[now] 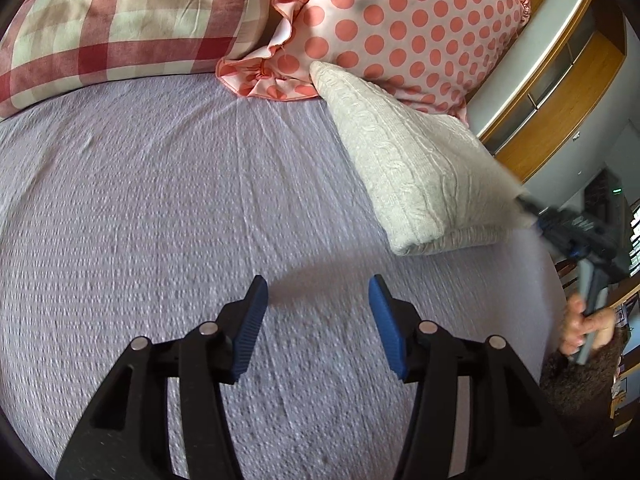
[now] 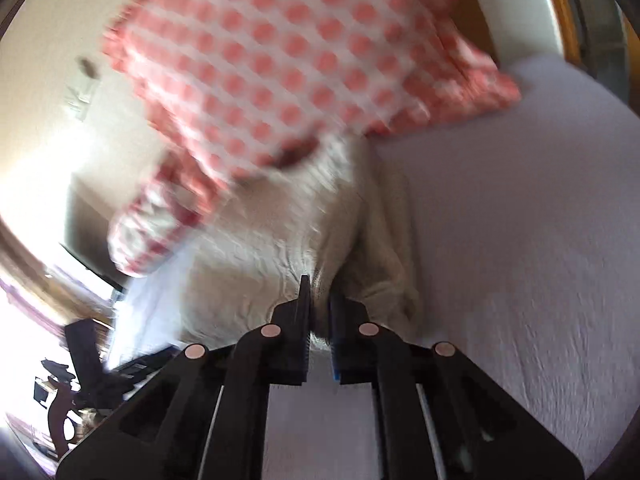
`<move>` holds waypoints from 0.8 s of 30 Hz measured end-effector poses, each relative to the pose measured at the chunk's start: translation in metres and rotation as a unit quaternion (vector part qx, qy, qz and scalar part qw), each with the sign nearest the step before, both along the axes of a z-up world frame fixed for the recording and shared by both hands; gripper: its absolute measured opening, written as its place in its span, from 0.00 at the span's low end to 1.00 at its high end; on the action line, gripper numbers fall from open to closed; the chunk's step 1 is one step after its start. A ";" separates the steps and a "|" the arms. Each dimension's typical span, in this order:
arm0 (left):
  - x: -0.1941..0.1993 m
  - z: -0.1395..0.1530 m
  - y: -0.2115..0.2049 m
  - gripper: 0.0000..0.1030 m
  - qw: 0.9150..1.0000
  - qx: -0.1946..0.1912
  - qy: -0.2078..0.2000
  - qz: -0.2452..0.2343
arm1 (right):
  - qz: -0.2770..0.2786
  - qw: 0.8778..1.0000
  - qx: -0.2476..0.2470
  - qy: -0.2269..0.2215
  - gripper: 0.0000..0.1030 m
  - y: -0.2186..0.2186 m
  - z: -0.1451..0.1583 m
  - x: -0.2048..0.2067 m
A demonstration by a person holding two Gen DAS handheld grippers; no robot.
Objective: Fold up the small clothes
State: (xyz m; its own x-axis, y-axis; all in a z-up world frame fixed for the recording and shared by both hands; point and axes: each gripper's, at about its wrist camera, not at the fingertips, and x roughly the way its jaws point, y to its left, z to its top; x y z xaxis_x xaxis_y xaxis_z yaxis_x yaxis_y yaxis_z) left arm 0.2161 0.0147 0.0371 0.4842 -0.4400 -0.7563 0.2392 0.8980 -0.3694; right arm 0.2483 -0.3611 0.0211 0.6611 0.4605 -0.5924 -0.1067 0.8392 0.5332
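Right gripper (image 2: 320,300) pinches cream sweater (image 1: 416,164); long axis toward polka-dot pillow (image 1: 404,24).

This is a bedroom in a home: a bed (image 1: 160,184) under a lavender textured cover carries a red-and-cream checked pillow (image 1: 120,28) and a frilled, coral-dotted pillow (image 1: 400,28), with wooden cabinetry (image 1: 560,92) standing along the wall just beside it.

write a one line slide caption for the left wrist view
Left tongs open and empty over the lilac bedspread while the right tongs grip the cream knit garment beside a polka-dot pillow.
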 end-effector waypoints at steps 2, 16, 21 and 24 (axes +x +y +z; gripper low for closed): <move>0.000 0.001 -0.002 0.51 1.000 0.003 -0.002 -0.003 | 0.008 0.999 -0.033 0.021 0.09 0.011 -0.013 0.004; 0.002 0.037 -0.019 0.55 0.998 0.027 -0.057 -0.010 | 0.031 0.994 -0.102 0.014 0.47 0.052 0.013 0.072; 0.023 0.042 -0.010 0.75 0.999 0.002 -0.042 -0.001 | 0.019 1.000 0.005 0.015 0.38 0.009 0.007 0.065; 0.054 0.043 -0.010 0.78 0.999 -0.047 -0.019 -0.007 | -0.005 1.000 0.022 0.003 0.94 -0.010 0.018 0.058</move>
